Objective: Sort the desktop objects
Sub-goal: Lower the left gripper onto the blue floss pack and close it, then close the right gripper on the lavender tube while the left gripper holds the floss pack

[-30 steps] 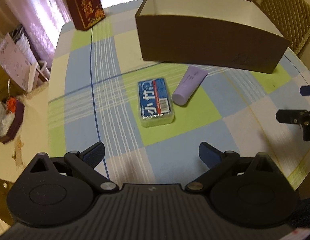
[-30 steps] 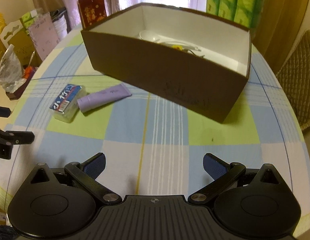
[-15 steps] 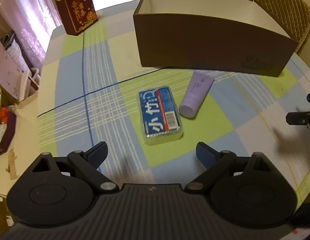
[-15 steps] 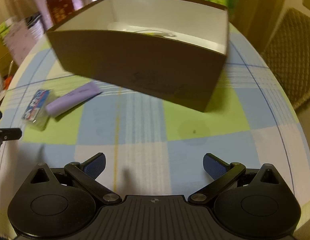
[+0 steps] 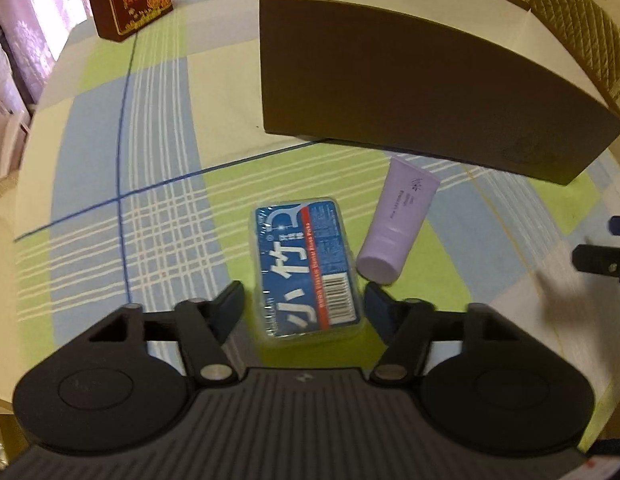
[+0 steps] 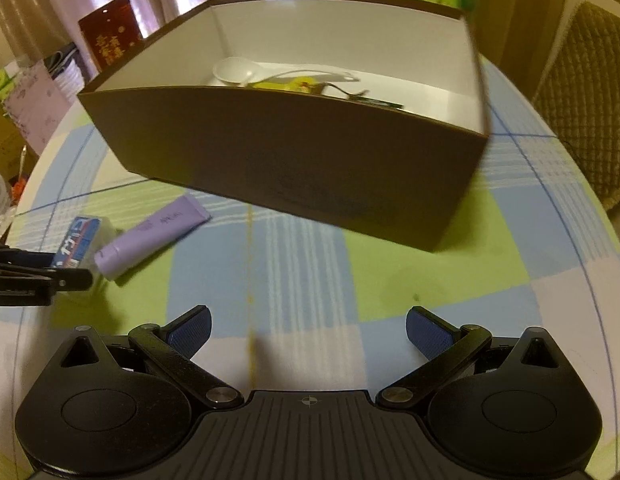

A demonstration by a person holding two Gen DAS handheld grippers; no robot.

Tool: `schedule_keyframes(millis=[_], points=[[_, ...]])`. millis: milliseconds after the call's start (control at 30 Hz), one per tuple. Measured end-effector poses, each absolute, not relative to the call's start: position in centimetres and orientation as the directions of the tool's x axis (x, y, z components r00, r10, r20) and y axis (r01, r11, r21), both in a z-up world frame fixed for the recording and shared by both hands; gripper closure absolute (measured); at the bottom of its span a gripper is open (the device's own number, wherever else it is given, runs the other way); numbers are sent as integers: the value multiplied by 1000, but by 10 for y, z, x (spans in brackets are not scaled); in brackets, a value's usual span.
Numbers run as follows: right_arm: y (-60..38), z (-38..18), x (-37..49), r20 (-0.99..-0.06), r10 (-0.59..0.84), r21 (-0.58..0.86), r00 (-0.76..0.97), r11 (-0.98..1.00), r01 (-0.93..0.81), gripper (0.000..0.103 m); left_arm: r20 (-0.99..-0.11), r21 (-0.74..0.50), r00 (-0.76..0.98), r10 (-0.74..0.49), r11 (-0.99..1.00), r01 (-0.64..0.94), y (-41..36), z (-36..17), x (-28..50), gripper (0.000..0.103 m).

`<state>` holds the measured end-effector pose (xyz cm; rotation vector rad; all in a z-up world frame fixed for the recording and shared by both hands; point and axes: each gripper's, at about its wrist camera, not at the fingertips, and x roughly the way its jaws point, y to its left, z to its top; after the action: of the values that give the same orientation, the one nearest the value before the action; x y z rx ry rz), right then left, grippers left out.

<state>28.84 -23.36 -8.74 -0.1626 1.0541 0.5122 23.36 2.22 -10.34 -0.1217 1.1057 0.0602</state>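
Floss-pick box [image 5: 308,270], a flat clear plastic case with a blue label, lies on the checked worktop [image 5: 158,184] between the spread jaws of the left tool [image 5: 306,300], not yet pinched. It looks light, stiff and slick; its long sides seem the best hold. Just right lies a soft lilac tube [image 5: 399,220].

From the right view, the right tool [image 6: 308,330] hangs apart and empty before the brown cardboard box [image 6: 294,148].

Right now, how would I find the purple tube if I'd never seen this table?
Find the big brown cardboard box on the checked tablecloth. Just in front of its near wall two small things lie side by side, apart. The lavender tube is the round, plain one nearer the box, with its cap pointing away from it; its neighbour is a flat blue dental floss pick box.
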Motion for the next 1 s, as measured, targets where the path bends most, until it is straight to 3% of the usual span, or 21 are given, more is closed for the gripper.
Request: schedule_keyframes(millis=[333,533,700,833,1000], points=[[-170,-91,289,-846,431,180,315,786,-592,2,-890,-59,450,77,958,-281,77,-100,199,50],[-125,-106,297,-836,461,233,298,790,-567,5,-894,-65,437,102,934,-350,98,-98,176,50],[-99,-122,306,-856,417,223,305,831,-510,29,-893,-68,436,108,926,-370,103,-98,172,50],[-89,-126,302,-877,359,113,320,801,-588,72,-894,-66,435,109,928,-368,102,-98,170,50],[-108,-127,293,-884,373,74,282,706,-704,73,-894,-63,434,107,932,-358,102,-99,171,50]])
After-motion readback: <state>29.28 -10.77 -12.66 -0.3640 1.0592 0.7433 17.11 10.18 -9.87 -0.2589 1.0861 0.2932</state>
